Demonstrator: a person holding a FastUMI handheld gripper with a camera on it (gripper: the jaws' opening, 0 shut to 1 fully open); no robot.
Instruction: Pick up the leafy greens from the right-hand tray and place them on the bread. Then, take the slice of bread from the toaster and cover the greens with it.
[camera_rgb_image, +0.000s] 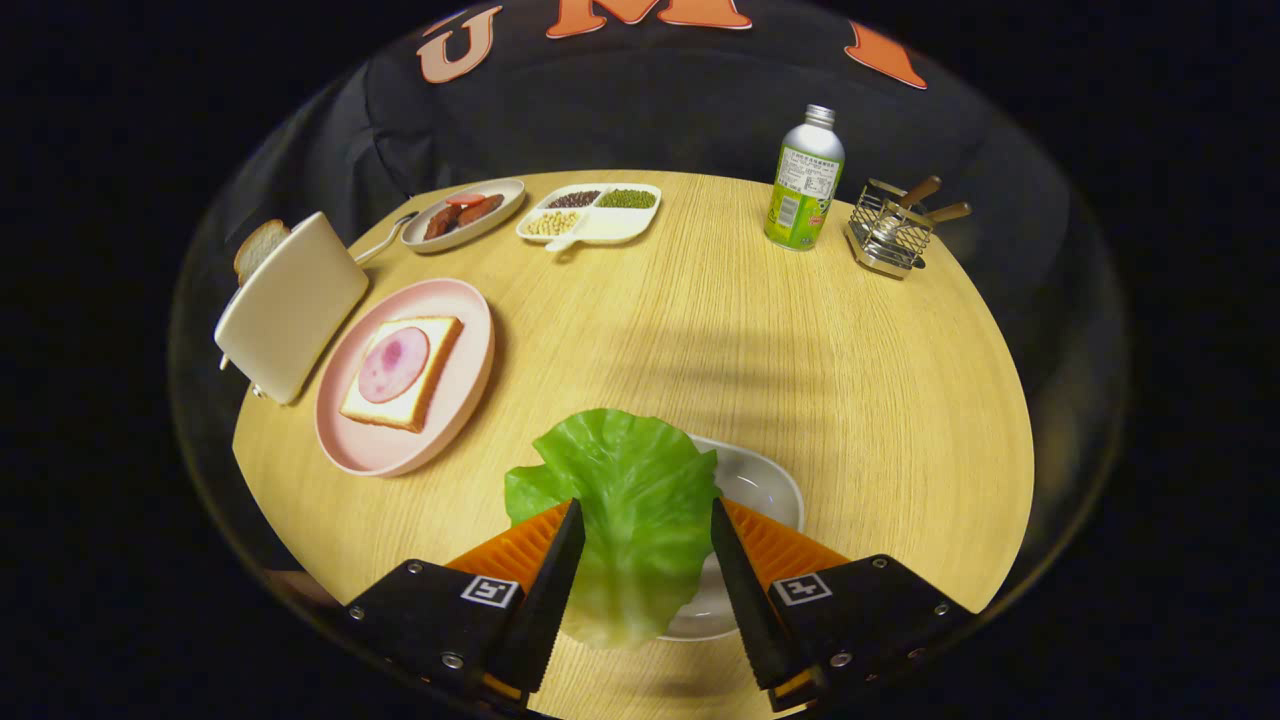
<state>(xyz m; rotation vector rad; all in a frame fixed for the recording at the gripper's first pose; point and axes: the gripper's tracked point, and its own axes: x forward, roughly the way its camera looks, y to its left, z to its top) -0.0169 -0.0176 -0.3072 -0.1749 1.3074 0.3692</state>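
The fingers (645, 515) clamp a crinkled green lettuce leaf (625, 490) above the white oval tray (765, 485) on the wooden surface (760, 340).

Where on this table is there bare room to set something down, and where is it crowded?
Bare wood spans the table between the pink plate, green bottle and white tray. Crowded: the far-left side, where toaster, pink plate, sausage dish and divided dish cluster. The gripper grips the lettuce leaf over the tray.

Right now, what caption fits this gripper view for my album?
Gripper shut on a lettuce leaf above its white tray, with ham-topped bread waiting on a pink plate.
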